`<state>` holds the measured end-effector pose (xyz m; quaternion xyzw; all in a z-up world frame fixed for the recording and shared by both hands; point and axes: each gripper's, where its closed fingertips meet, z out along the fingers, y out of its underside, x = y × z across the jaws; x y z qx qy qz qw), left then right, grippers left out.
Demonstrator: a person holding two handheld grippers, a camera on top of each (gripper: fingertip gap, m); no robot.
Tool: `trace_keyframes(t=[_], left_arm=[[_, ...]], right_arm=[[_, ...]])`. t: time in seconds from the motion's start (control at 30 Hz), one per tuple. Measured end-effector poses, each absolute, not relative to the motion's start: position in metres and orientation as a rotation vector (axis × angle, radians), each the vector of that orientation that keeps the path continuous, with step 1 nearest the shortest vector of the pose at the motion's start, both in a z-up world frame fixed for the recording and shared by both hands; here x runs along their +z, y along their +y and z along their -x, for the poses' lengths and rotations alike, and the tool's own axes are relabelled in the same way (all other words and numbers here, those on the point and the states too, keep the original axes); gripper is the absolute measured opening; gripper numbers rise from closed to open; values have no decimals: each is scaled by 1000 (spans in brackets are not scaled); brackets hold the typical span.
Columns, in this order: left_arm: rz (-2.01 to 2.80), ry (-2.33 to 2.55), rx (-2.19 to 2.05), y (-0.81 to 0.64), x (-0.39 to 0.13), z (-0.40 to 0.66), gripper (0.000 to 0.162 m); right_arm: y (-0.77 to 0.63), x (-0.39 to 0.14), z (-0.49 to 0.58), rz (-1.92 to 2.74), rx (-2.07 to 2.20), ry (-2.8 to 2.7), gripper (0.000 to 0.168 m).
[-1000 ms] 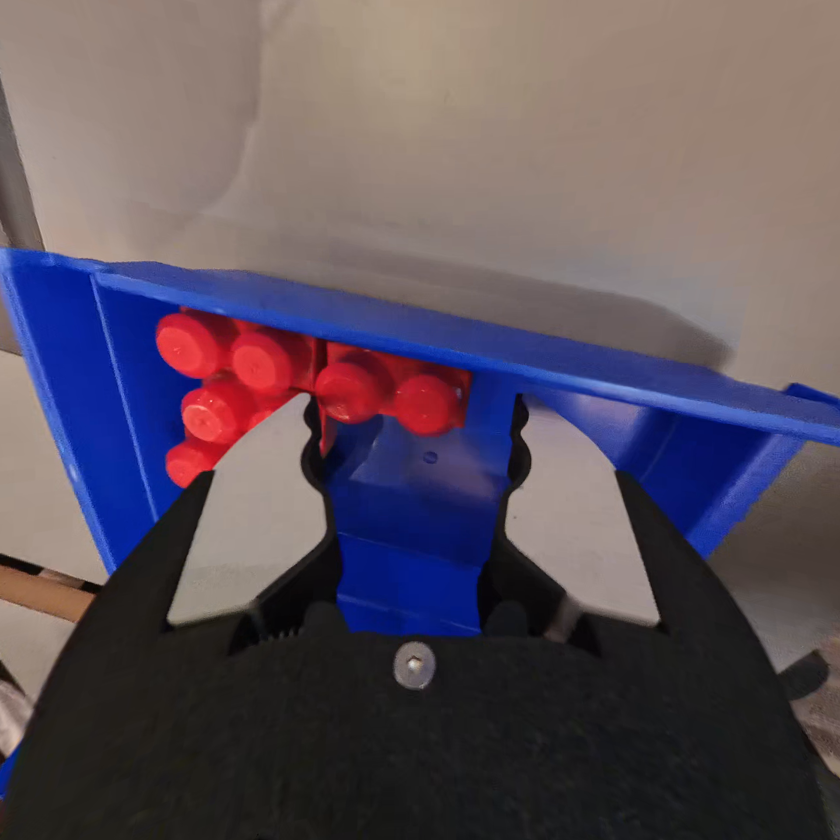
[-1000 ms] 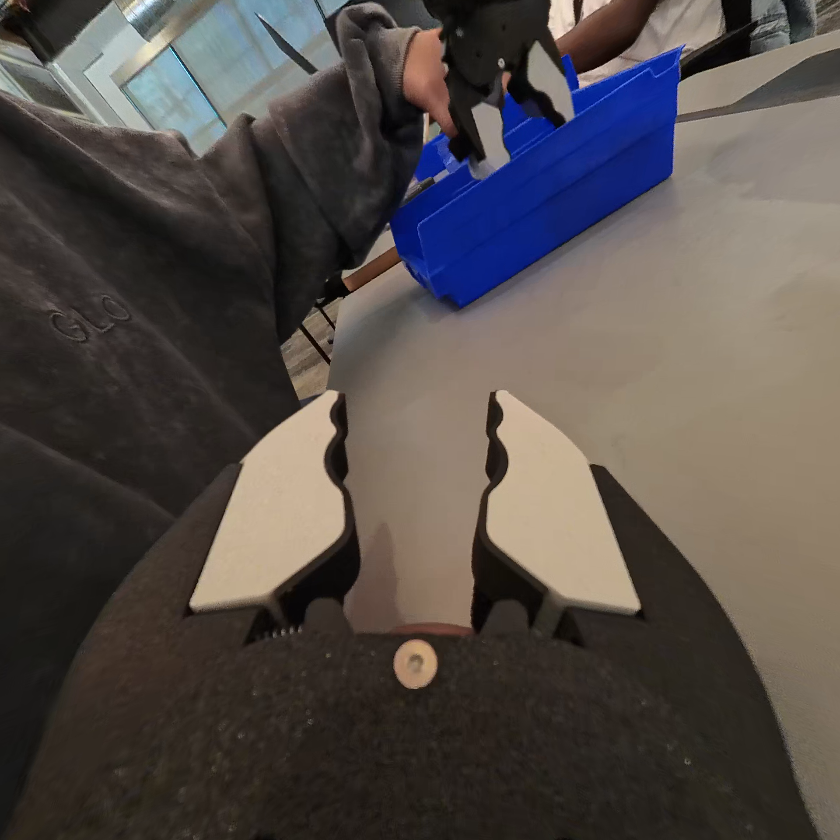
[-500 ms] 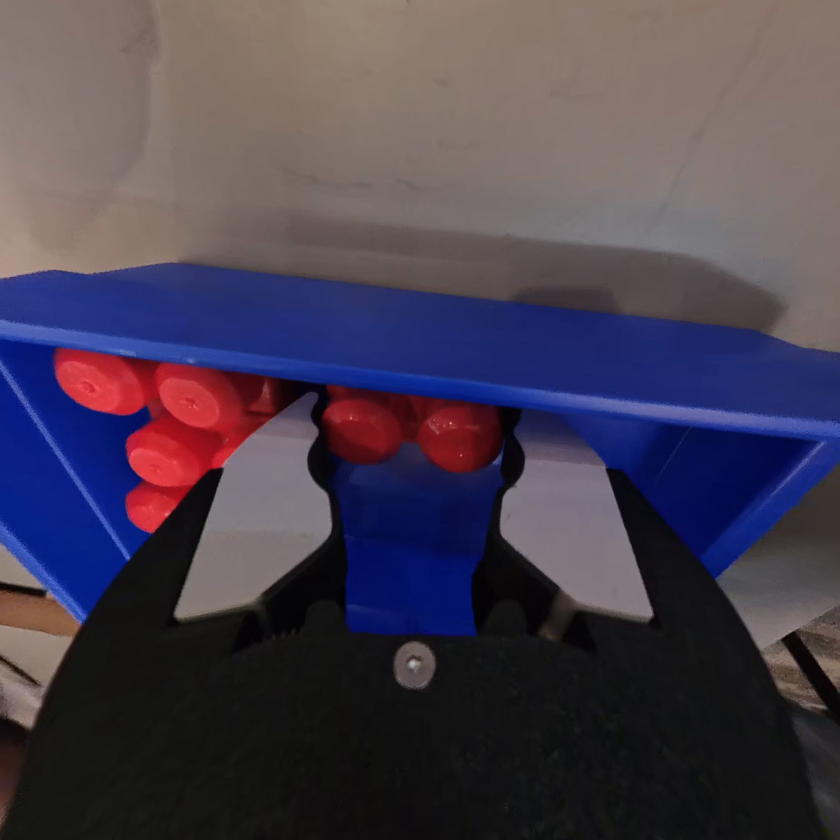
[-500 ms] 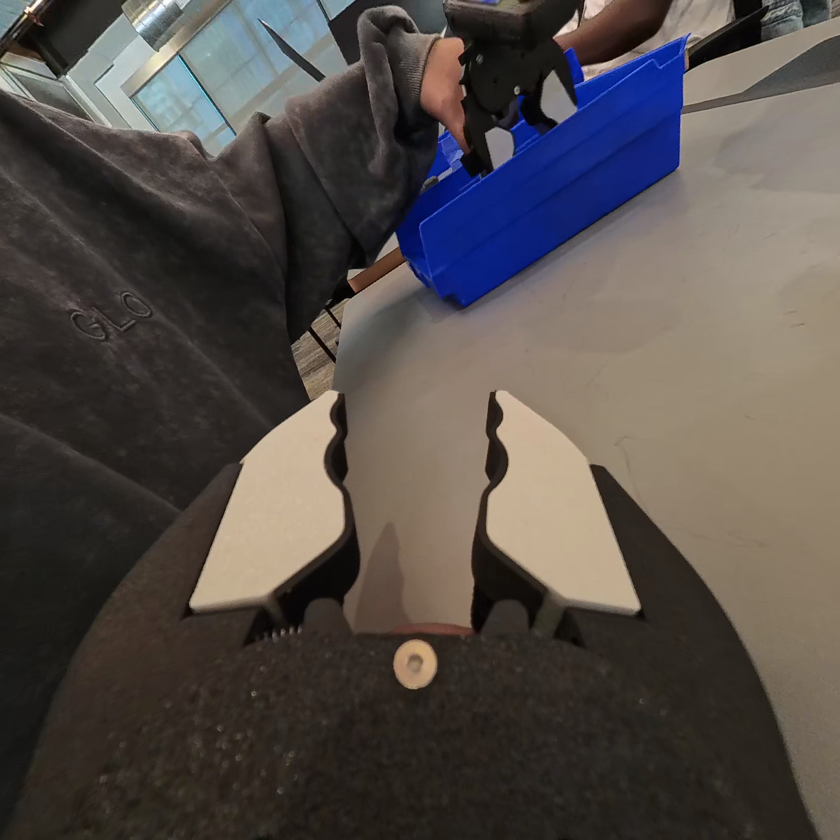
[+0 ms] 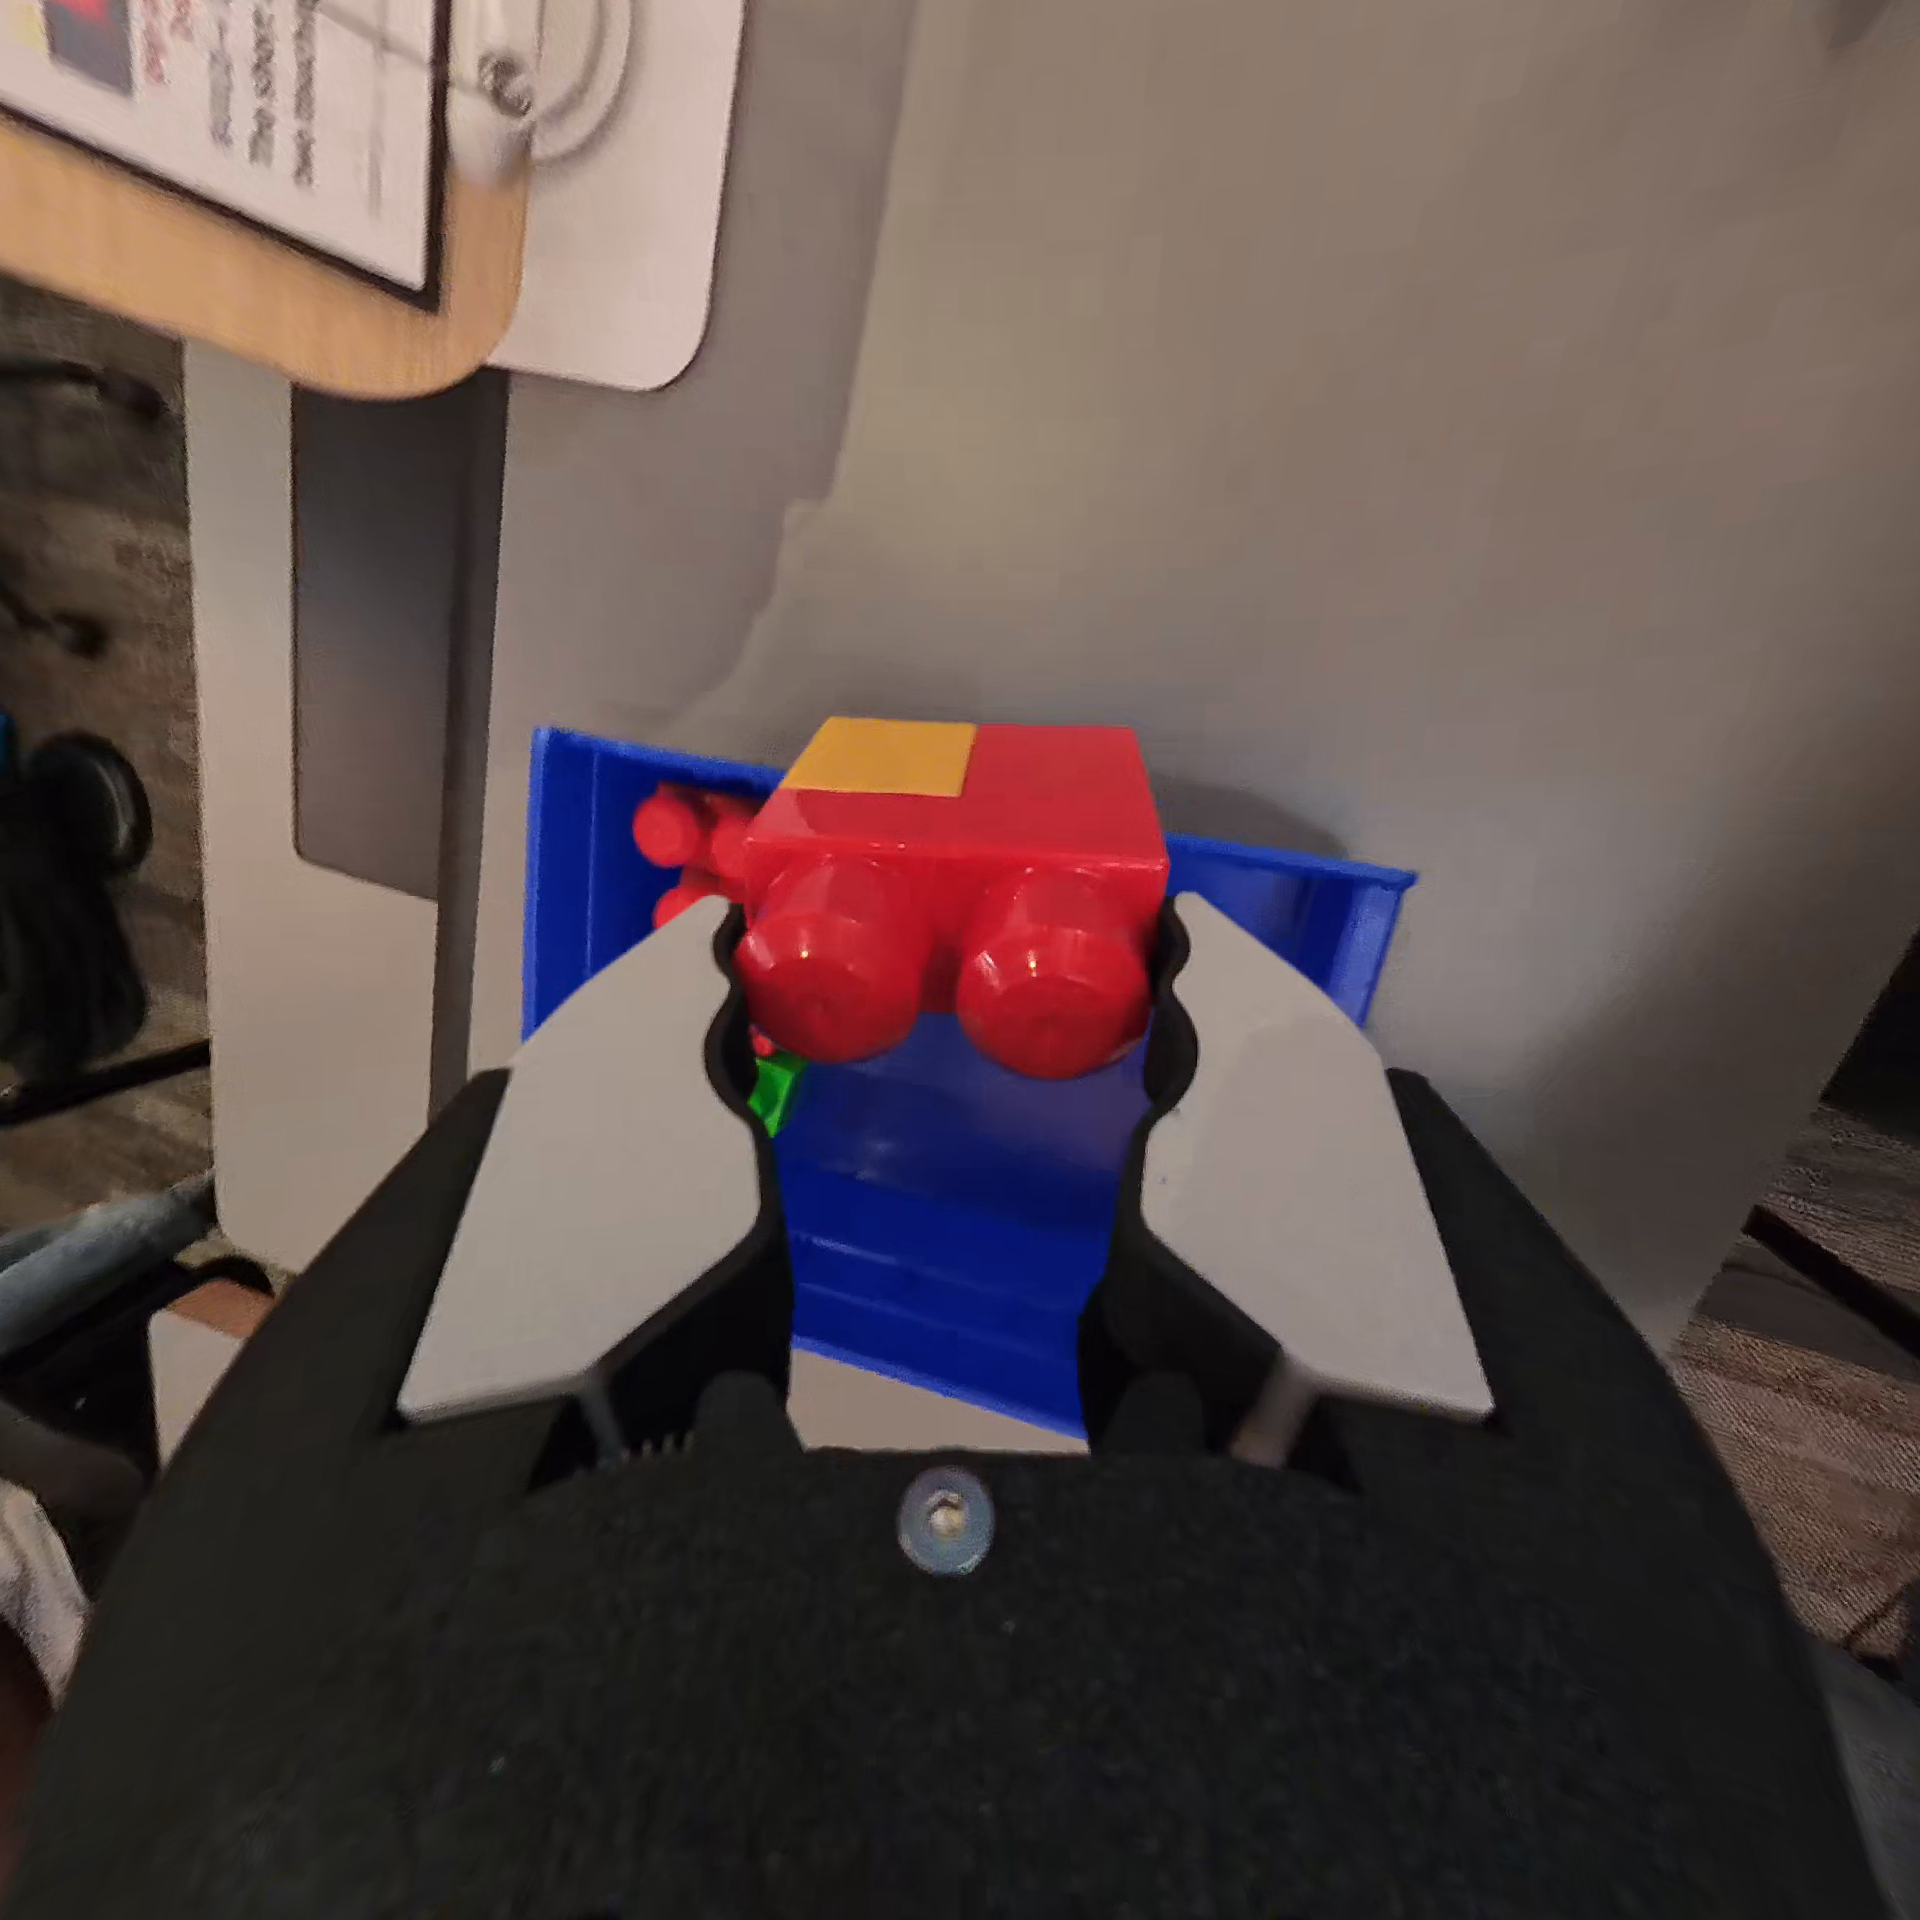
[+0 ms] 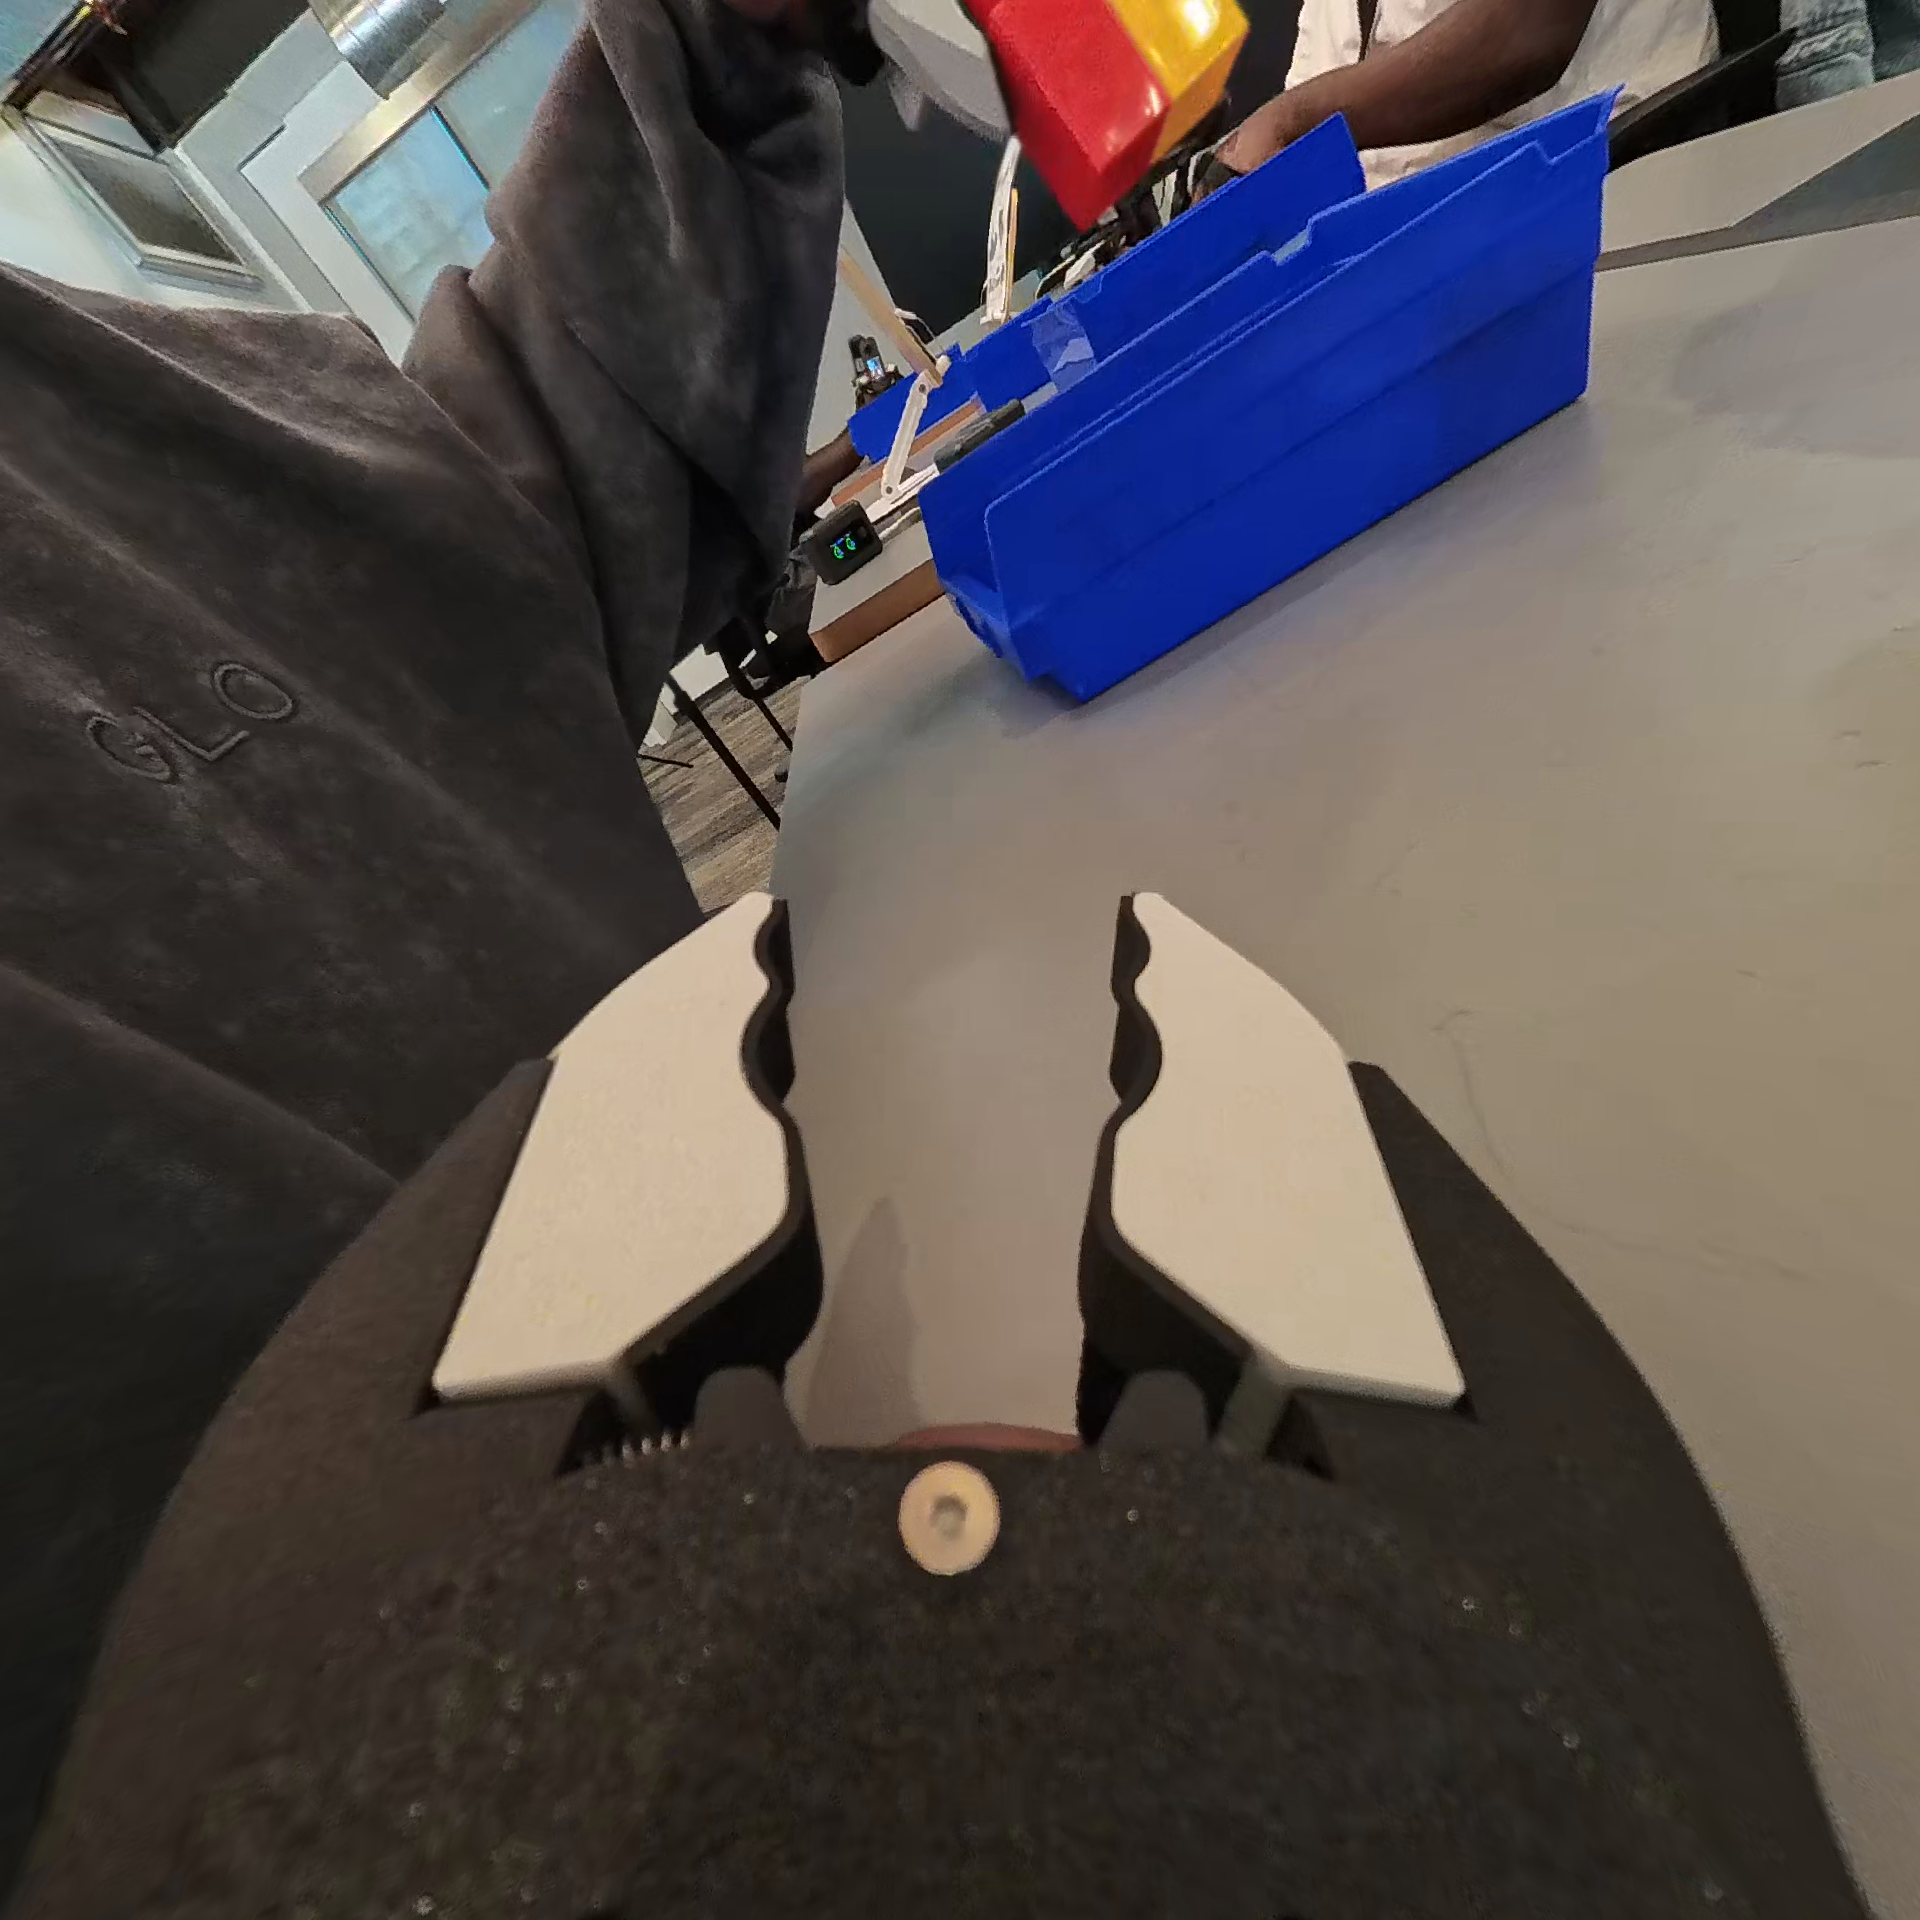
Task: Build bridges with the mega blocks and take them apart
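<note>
My left gripper is shut on a red mega block with two studs facing the camera, and a yellow block is attached behind it. It holds them high above the blue bin. More red blocks and a green piece lie in the bin. In the right wrist view the held red and yellow blocks show at the top, above the blue bin. My right gripper is open and empty, low over the grey table.
A person's dark grey sleeve and sweatshirt fill the left of the right wrist view. A second blue bin and another person's arm are behind the first. A wooden board with paper lies at the upper left of the left wrist view. The gap from one gripper's tips to the other's is roughly 35 cm.
My left gripper closed on the red block inside the bin and lifted it, with the yellow block attached, well above the bin. My right gripper has stayed put.
</note>
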<state>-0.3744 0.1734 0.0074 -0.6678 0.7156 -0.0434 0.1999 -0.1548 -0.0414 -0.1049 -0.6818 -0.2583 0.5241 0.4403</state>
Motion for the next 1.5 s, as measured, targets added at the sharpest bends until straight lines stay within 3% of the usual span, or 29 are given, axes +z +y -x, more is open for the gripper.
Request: trace_keyframes(t=[0.17, 0.3, 0.4, 0.53, 0.67, 0.83, 1.33, 1.5], left_arm=[[1806, 2119, -144, 150, 9, 333, 73], [1745, 2235, -178, 127, 5, 279, 73], [1763, 2288, -338, 108, -3, 231, 73], [1748, 2389, -259, 105, -23, 191, 73], [1695, 2452, -278, 93, -32, 160, 73], [1628, 2509, -265, 80, -42, 140, 73], [1577, 2558, -360, 65, -40, 142, 71], [1537, 2319, -731, 68, 33, 128, 71]], right_arm=[[-25, -102, 152, 1697, 1161, -660, 63], [14, -79, 155, 1674, 830, -747, 94], [42, -55, 164, 1628, 618, -854, 100], [72, -32, 170, 1586, 565, -879, 98], [91, -46, 163, 1653, 606, -861, 98], [91, -58, 157, 1659, 718, -836, 80], [80, -67, 167, 1602, 724, -940, 79], [72, -130, 165, 1795, 664, -1017, 78]])
